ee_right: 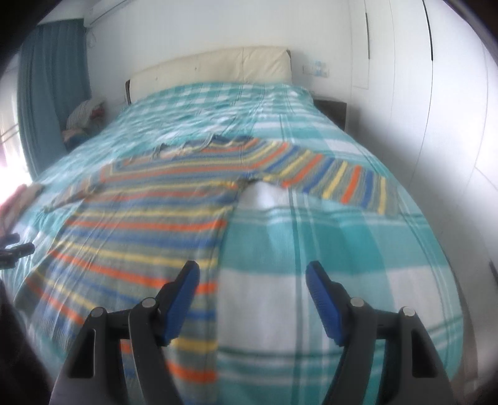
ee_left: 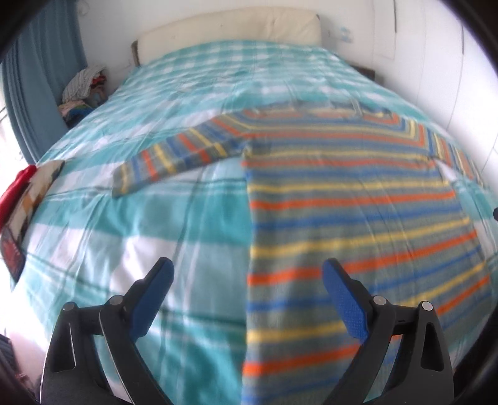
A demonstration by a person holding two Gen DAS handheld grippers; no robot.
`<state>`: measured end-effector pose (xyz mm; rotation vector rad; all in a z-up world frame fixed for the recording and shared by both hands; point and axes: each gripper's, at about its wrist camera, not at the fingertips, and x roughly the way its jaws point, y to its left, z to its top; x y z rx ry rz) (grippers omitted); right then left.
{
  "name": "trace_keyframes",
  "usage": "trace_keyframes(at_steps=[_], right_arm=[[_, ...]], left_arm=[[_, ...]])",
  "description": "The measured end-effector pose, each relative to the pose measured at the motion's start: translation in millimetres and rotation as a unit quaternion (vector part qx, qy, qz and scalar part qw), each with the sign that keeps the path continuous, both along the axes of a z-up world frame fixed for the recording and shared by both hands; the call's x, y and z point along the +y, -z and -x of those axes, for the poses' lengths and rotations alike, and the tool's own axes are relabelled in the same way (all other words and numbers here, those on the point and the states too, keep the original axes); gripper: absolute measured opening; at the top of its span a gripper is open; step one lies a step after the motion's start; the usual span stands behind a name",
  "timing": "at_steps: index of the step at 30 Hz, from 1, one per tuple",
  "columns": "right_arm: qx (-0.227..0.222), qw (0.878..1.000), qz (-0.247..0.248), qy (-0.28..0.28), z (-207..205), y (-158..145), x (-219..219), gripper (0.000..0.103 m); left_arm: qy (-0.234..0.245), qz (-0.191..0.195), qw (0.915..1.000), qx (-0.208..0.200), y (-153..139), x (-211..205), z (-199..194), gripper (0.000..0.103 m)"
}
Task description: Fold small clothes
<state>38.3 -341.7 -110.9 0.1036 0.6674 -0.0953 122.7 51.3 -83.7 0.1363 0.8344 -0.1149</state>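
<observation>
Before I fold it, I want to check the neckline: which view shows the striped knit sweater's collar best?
The right wrist view: the striped knit sweater's collar shows open there. The left wrist view shows it only blurred and foreshortened.

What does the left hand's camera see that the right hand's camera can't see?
Only the left wrist view shows the patterned cushion with red cloth at the bed's edge and the left gripper, open over the sweater's side edge. Only the right wrist view shows the dark bedside table and the right gripper, open, nothing between its fingers. Both show the striped sweater spread flat on the checked bedspread, the cream headboard and the teal curtain.
</observation>
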Motion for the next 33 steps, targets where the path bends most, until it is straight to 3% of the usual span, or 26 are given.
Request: trace_keyframes(at_steps=[5,7,9,11,13,17,24,33], right_arm=[[-0.028,0.998,0.041,0.041,-19.5,6.6,-19.9,0.077],[-0.010,0.997,0.042,0.059,-23.6,21.4,-26.7,0.078],[0.025,0.997,0.011,0.074,-27.3,38.2,-35.3,0.078],[0.049,0.995,-0.029,0.087,-30.5,52.7,-43.7,0.078],[0.048,0.994,-0.037,0.090,-32.5,57.9,-47.6,0.080],[0.052,0.995,-0.026,0.086,-38.9,64.5,-44.7,0.089],[0.050,0.995,-0.028,0.080,-39.1,67.4,-44.9,0.095],[0.051,0.995,-0.026,0.078,-39.6,67.8,-44.0,0.096]], left_arm=[[-0.034,0.003,0.9993,-0.015,27.9,29.4,-40.2,0.098],[-0.061,0.010,0.9980,0.013,46.8,42.5,-49.1,0.097],[-0.091,0.047,0.9929,0.060,61.6,54.3,-57.0,0.098],[-0.101,0.063,0.9912,0.058,59.3,56.3,-58.3,0.099],[-0.103,0.064,0.9906,0.064,60.3,53.6,-60.7,0.101],[-0.104,0.042,0.9912,0.071,63.0,44.9,-63.1,0.102],[-0.110,0.041,0.9899,0.080,67.3,49.4,-65.6,0.103],[-0.111,0.038,0.9900,0.079,69.1,48.3,-67.1,0.103]])
